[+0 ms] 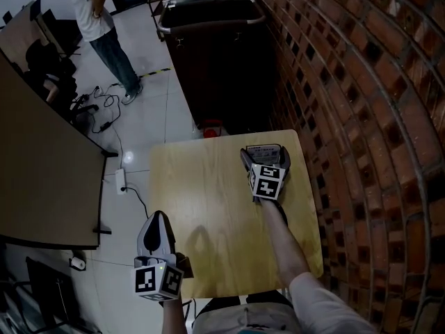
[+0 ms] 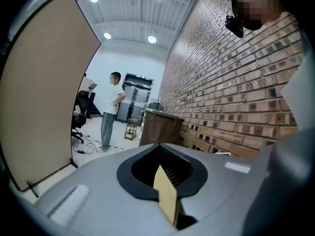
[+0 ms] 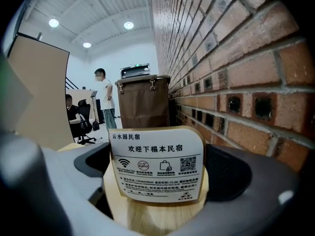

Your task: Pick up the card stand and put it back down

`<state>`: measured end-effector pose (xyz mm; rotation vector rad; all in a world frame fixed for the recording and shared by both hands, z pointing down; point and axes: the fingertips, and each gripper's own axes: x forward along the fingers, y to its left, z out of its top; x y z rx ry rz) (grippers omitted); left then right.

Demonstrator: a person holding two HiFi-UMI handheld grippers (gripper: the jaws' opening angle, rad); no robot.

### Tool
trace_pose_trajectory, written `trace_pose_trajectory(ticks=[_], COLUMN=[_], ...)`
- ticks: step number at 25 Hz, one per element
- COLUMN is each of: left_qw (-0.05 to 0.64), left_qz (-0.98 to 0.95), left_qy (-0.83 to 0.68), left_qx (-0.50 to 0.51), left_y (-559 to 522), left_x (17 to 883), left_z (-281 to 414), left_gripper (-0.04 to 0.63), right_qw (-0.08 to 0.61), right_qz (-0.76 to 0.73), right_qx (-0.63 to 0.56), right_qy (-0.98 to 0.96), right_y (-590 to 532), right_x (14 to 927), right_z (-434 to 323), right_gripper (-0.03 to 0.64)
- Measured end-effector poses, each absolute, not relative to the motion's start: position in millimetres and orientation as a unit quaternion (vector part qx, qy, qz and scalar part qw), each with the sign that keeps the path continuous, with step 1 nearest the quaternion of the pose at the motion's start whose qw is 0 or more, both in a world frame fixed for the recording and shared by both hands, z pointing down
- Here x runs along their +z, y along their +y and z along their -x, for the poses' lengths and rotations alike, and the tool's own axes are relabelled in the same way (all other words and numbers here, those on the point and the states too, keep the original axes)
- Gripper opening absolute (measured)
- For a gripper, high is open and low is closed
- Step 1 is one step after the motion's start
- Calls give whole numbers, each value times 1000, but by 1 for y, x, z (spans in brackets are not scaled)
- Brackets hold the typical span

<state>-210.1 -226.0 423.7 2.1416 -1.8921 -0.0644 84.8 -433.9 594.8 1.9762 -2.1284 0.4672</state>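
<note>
The card stand (image 3: 156,163) sits at the table's (image 1: 208,207) far right corner. It is a wooden base holding an upright white printed card that faces back towards the person. The right gripper (image 1: 263,153) reaches over the table's right side. Its jaws are clamped on the stand, one dark pad against each side of the base. No view shows whether the base rests on the tabletop or is lifted just clear of it.

The left gripper (image 1: 158,220) is at the table's near left corner, well apart from the stand. Its jaws are brought together on nothing, with only a thin tan sliver showing in the slit between them.

Beyond the table's far edge, against the brick wall (image 1: 361,117), stands a tall brown bin (image 1: 215,68) with a light rim. Its inside is dark, so its contents cannot be made out. To the far left of the table a person (image 1: 97,19) stands on the pale floor. A large tan partition board (image 1: 35,172) stands along the table's left side.
</note>
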Motion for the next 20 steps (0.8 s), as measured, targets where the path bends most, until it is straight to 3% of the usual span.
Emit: trace_pose_trajectory(ticks=[14, 20], left_qw=[91, 62], left_qz=[-759, -768], left_qy=[-642, -631], left_qx=[-68, -93], left_y=[-213, -201], left_x=[379, 351], left_z=[180, 160], left_gripper=[5, 5], right_qw=[-27, -41], right_qz=[-645, -617], right_qx=[81, 61], right_qy=[-759, -784], right_y=[-292, -218], right_x=[416, 378], right_z=[-84, -66], right_gripper=[575, 575])
